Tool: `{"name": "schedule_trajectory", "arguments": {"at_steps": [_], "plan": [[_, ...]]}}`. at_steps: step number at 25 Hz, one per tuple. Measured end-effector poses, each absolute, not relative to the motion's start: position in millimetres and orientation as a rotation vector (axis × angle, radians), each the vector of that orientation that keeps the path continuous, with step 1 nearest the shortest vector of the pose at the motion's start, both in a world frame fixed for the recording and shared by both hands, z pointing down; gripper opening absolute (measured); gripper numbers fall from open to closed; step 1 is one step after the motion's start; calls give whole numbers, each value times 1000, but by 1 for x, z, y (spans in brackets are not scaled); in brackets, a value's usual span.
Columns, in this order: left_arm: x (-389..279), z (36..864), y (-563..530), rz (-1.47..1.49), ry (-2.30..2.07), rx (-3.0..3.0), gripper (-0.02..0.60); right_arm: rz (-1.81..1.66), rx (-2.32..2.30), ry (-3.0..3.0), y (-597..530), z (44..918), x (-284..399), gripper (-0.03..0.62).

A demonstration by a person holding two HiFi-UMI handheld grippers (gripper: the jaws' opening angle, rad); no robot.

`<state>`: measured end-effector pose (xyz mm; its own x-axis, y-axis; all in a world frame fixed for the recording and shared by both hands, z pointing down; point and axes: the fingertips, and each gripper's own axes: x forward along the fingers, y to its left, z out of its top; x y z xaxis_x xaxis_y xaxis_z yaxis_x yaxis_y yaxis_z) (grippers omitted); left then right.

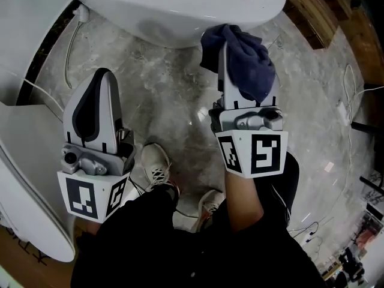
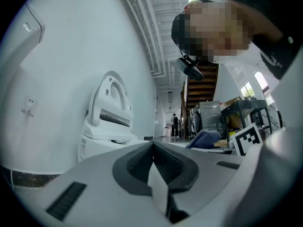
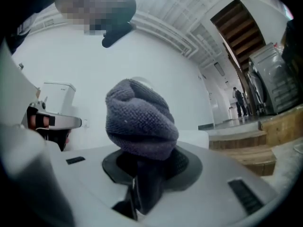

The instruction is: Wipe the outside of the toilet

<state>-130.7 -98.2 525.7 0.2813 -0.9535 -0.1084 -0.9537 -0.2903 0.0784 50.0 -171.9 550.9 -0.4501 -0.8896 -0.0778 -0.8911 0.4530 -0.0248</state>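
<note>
Forward, right claw around cloth

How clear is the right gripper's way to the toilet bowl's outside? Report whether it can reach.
Probably yes. The right gripper, shut on the blue cloth, sits close under the toilet bowl's outer wall, with nothing between them.

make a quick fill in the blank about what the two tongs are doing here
1. The right tongs are shut on a dark blue ____.
2. The left tongs are shut and hold ____.
3. The right tongs reach up close to the white ____.

Missing words: cloth; nothing; toilet.
</note>
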Motion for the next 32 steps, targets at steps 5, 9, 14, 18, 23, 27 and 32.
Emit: {"name": "schedule_trajectory", "arguments": {"at_steps": [5, 9, 14, 18, 23, 27, 32], "plan": [[-124, 525, -99, 205, 1853, -2524, 11, 107, -1584, 2636, -176, 551, 43, 104], [-123, 527, -100, 205, 1854, -2532, 11, 140, -1598, 2652, -183, 565, 40, 104], [-125, 530, -101, 200, 1857, -2536, 11, 206, -1591, 2662, -186, 573, 37, 104], [-127, 532, -103, 201, 1867, -2536, 11, 194, -1600, 2664, -187, 584, 39, 104], [-130, 535, -105, 197, 1877, -2535, 11, 139, -1610, 2697, -191, 607, 39, 104], [-133, 537, -107, 201, 1886, -2536, 11, 73, -1615, 2702, -195, 625, 39, 104], [-136, 540, -109, 207, 1890, -2543, 11, 3, -1631, 2732, -198, 649, 37, 106]]}}
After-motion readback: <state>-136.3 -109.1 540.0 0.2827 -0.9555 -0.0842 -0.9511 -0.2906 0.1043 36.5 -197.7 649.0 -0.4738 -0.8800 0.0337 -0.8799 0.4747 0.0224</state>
